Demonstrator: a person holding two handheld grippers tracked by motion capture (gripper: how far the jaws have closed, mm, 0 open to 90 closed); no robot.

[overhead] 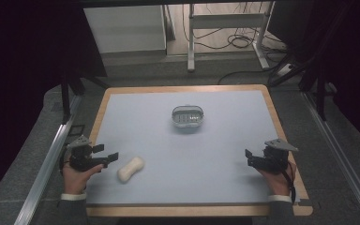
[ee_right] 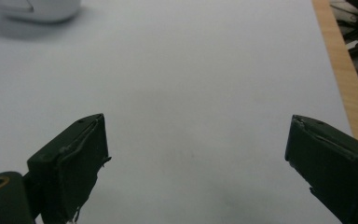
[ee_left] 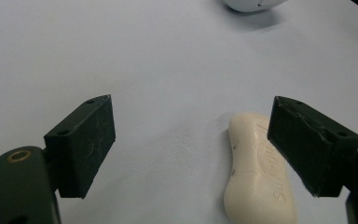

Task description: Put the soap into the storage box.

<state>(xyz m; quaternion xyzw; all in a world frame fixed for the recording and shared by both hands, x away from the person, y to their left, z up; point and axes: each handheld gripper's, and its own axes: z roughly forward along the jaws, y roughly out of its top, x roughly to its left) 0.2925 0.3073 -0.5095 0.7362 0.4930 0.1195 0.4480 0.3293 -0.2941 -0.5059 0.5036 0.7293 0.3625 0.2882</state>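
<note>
Both claws stand open — the left claw [overhead: 113,155] is off-centre beside the soap [overhead: 131,168], so closing may push it across the bench [overhead: 225,154].

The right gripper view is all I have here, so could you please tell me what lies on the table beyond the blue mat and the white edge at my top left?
Observer: That white edge is a soap dish, near the middle of the mat, toward its far side.
Operator: Thank you. Is there any soap?
Observer: Yes, a cream bar of soap lies on the mat near the left gripper.
Operator: Is that gripper holding it?
Observer: No, its fingers are spread open; the bar lies beside one finger, not between them.
</note>
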